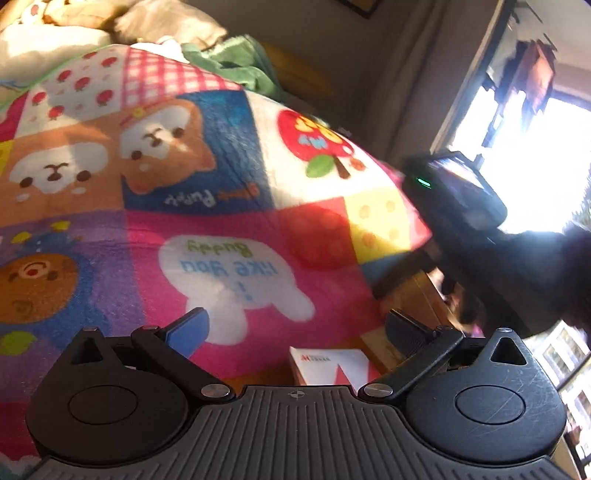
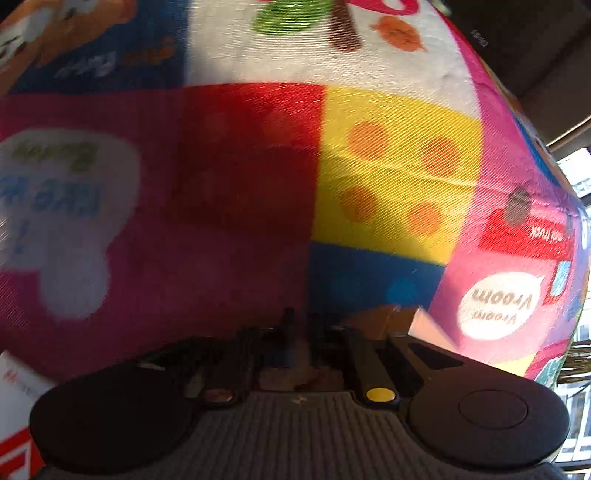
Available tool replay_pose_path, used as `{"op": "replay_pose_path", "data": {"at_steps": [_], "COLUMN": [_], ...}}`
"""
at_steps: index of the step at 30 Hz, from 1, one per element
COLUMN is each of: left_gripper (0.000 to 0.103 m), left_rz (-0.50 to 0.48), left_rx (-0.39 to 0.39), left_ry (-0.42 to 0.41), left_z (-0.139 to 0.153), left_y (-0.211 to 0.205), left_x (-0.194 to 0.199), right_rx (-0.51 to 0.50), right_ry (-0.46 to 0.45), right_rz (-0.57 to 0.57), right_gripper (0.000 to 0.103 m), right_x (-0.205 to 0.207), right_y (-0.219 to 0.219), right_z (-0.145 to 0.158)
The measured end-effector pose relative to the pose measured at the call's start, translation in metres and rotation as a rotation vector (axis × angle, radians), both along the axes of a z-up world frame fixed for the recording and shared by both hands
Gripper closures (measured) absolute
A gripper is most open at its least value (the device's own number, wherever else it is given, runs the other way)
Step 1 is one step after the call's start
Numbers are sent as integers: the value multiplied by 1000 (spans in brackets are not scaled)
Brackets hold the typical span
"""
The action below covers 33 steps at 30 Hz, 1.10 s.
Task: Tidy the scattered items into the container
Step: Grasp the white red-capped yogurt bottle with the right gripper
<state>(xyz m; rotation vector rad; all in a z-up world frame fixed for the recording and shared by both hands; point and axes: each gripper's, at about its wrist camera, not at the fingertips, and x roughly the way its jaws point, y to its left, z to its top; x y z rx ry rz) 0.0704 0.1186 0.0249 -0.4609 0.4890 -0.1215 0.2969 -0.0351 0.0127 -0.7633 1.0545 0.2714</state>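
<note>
Down at the near edge of the patchwork blanket (image 2: 258,177) the right gripper (image 2: 299,343) has its fingers pressed together, seemingly on nothing, while the left gripper (image 1: 295,325) hangs spread above the white-and-red box (image 1: 328,365), so best reopen before reaching

Harsh window (image 1: 524,155) glare, deep shadows, motion blur.

A patchwork cartoon blanket (image 1: 207,206) covered the bed, printed with bears, strawberries and an apple. A green cloth (image 1: 236,62) lay crumpled at its far edge, beside beige bedding (image 1: 74,22). A bright window (image 1: 524,155) stood at right, next to a grey curtain (image 1: 413,92).
</note>
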Motion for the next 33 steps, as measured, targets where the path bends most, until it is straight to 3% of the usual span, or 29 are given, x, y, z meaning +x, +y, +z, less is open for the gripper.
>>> {"op": "replay_pose_path", "data": {"at_steps": [6, 11, 14, 17, 18, 19, 20, 25, 27, 29, 31, 33], "left_gripper": [0, 0, 0, 0, 0, 0, 0, 0, 0, 0, 0, 0], "left_rz": [63, 30, -21, -87, -106, -119, -126, -78, -57, -42, -43, -65], "left_rx": [-27, 31, 72, 101, 110, 121, 136, 212, 236, 259, 278, 294], "left_ry": [-34, -33, -18, 5, 13, 20, 27, 81, 92, 99, 98, 99], "left_z": [1, -1, -1, -1, -2, -2, -2, 3, 9, 15, 20, 23], "left_y": [10, 0, -13, -29, -34, -39, -44, -47, -44, -43, -45, -49], "left_x": [-3, -1, 0, -5, -8, -11, -14, -28, -32, -36, -42, -47], "right_rx": [103, 166, 197, 269, 317, 373, 427, 609, 595, 526, 449, 453], "right_ry": [133, 230, 157, 3, -34, -57, -65, -60, -83, -99, -100, -95], "right_rz": [104, 169, 180, 156, 149, 148, 153, 221, 290, 341, 355, 362], "right_gripper": [100, 99, 98, 76, 56, 43, 42, 44, 44, 51, 77, 78], "right_x": [-89, -170, -208, -241, -251, -260, -267, -277, -278, -279, -276, -286], "right_y": [-20, -52, -82, -110, -120, -130, -136, -136, -122, -109, -97, -99], "right_z": [17, 23, 33, 48, 53, 56, 58, 51, 39, 28, 16, 18]}}
